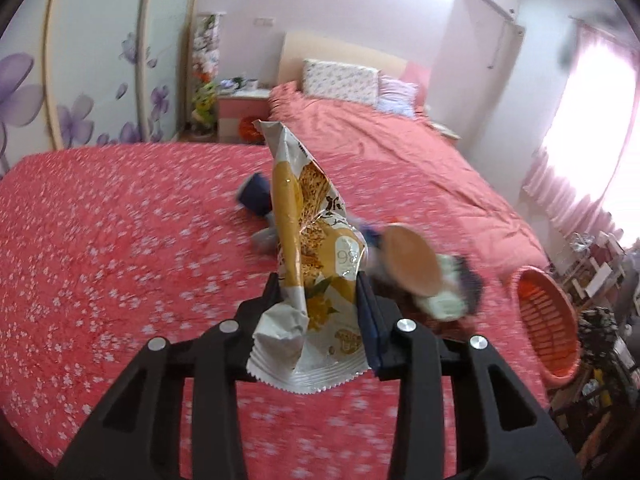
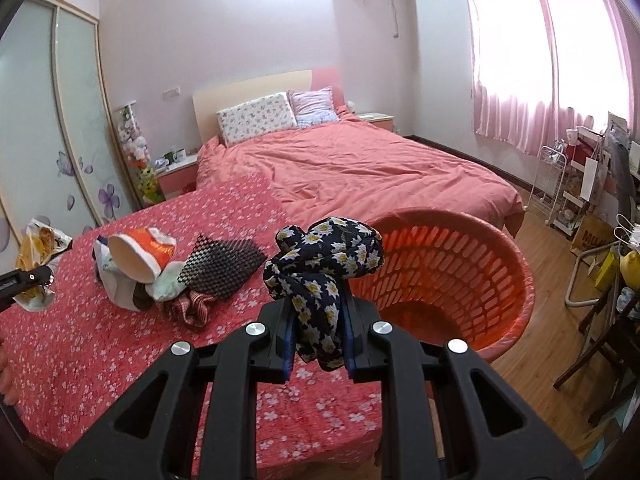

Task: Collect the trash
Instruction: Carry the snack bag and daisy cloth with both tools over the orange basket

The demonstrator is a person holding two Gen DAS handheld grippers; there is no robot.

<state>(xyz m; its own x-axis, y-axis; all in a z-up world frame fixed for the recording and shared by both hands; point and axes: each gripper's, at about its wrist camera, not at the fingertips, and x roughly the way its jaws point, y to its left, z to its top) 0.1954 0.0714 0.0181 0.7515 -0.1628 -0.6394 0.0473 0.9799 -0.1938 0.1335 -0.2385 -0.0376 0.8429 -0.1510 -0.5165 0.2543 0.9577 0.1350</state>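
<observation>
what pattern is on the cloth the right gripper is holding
Dark navy cloth with small white, yellow-centred daisies; clearest in the right wrist view.

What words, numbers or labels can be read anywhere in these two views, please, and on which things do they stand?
"98", seen upside down: on the snack wrapper held in the left gripper.
Dark printed characters higher on that wrapper: too blurred to read.
Lettering on the orange paper cup: too small to read.
"MU...", cut off: on the brown cardboard box on the floor.
</observation>
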